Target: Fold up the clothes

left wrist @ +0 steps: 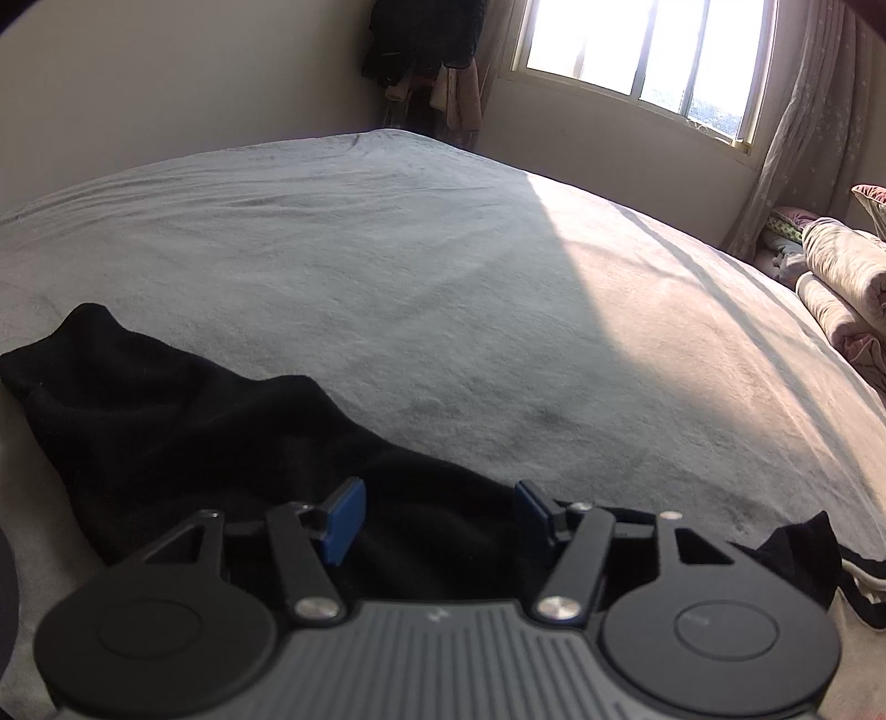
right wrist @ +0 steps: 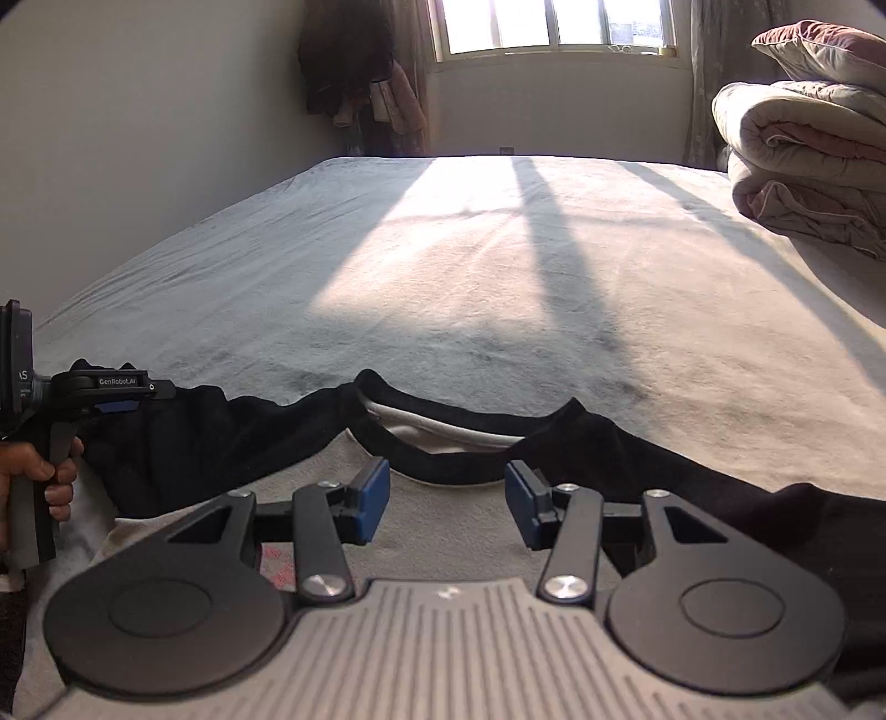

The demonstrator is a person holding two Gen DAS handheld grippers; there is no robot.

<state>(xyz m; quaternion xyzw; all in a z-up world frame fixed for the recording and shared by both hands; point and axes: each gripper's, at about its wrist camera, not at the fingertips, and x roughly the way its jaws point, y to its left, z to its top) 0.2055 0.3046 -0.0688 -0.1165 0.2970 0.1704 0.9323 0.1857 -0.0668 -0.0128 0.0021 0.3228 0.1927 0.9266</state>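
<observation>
A garment with black sleeves (left wrist: 166, 421), a black collar (right wrist: 443, 443) and a pale grey body (right wrist: 443, 531) lies spread along the near edge of the bed. My left gripper (left wrist: 440, 515) hovers open over the black cloth, its blue pads (left wrist: 346, 520) wide apart and pressing on nothing. My right gripper (right wrist: 446, 501) is open just short of the collar, over the grey body, with nothing gripped. At the far left of the right wrist view my left gripper (right wrist: 138, 396) shows from the side over the left sleeve, held by a hand (right wrist: 33, 476).
The bed's grey sheet (right wrist: 443, 266) stretches away toward a window (right wrist: 554, 25), with a sunlit band across it. Folded quilts (right wrist: 803, 144) are stacked on the right side. Dark clothes (right wrist: 354, 66) hang in the far corner. A wall (left wrist: 166, 83) runs along the left.
</observation>
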